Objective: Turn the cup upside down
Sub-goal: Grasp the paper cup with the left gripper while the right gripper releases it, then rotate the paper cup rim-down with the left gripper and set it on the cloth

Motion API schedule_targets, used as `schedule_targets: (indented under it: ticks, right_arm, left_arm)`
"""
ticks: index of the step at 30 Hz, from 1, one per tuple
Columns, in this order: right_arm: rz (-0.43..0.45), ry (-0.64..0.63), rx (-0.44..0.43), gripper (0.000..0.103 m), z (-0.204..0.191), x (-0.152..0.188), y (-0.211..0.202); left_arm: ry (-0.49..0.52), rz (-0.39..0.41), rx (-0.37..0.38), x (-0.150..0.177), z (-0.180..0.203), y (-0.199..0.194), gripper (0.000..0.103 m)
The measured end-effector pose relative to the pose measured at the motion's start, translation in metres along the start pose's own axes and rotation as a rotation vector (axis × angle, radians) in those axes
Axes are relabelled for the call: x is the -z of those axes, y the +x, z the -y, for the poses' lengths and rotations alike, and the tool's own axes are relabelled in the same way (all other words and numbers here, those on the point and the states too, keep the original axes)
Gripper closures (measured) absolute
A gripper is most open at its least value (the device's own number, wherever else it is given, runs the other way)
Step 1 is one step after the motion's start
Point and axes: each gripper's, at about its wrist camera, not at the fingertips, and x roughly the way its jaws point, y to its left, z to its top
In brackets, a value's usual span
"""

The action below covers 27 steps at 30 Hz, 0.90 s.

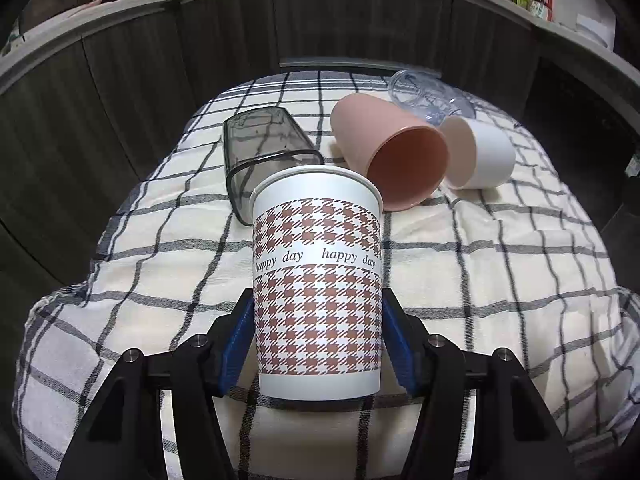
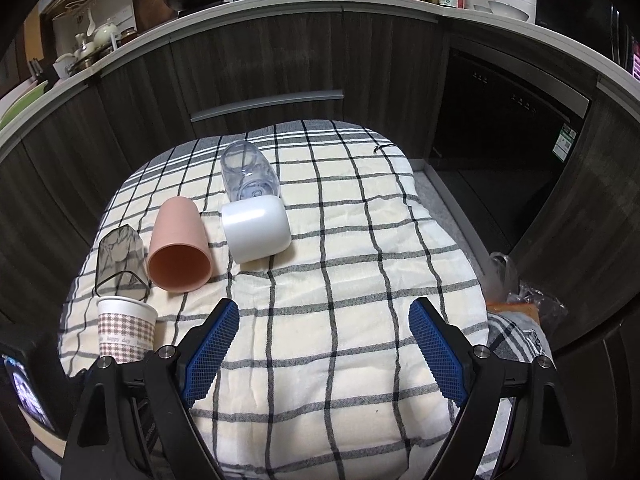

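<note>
A white paper cup [image 1: 317, 284] with a brown houndstooth pattern and "happy day" print stands upright on the checked cloth, rim up. My left gripper [image 1: 318, 332] is shut on its lower half, a blue pad on each side. The same cup shows at the left of the right wrist view [image 2: 127, 330]. My right gripper [image 2: 324, 344] is open and empty above the middle of the cloth, well to the right of the cup.
Lying on their sides on the cloth [image 2: 360, 280] are a smoky transparent cup [image 1: 260, 156] [image 2: 119, 260], a pink cup [image 1: 392, 152] [image 2: 180, 246], a white cup [image 1: 480, 152] [image 2: 256, 234] and a clear plastic cup [image 1: 424, 94] [image 2: 248, 172]. Dark kitchen cabinets [image 2: 260, 64] stand behind.
</note>
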Motion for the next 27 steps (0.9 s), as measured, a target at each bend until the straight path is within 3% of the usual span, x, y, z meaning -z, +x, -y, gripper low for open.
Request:
schedule_targets:
  ticks: [4, 10, 13, 21, 24, 27]
  right_arm:
    - [0.017, 0.000, -0.010, 0.016, 0.000, -0.002, -0.007]
    - [0.015, 0.029, -0.034, 0.016, 0.002, -0.018, -0.022]
    - [-0.010, 0.038, -0.052, 0.016, 0.000, -0.030, -0.026]
    - [-0.098, 0.158, -0.143, 0.016, 0.016, -0.067, -0.025]
    - [-0.129, 0.197, -0.166, 0.016, 0.021, -0.076, -0.017]
    - [-0.170, 0.254, -0.201, 0.016, 0.030, -0.084, -0.004]
  left_arm:
    - [0.028, -0.008, 0.011, -0.006, 0.002, -0.008, 0.045]
    - [0.137, -0.158, 0.011, -0.030, 0.010, -0.021, 0.045]
    - [0.197, -0.322, 0.058, -0.046, 0.018, -0.021, 0.045]
    - [0.362, -0.655, 0.079, -0.077, 0.042, -0.008, 0.045]
    - [0.348, -0.837, 0.099, -0.082, 0.046, 0.007, 0.045]
    - [0.378, -0.943, 0.080, -0.087, 0.049, 0.019, 0.045]
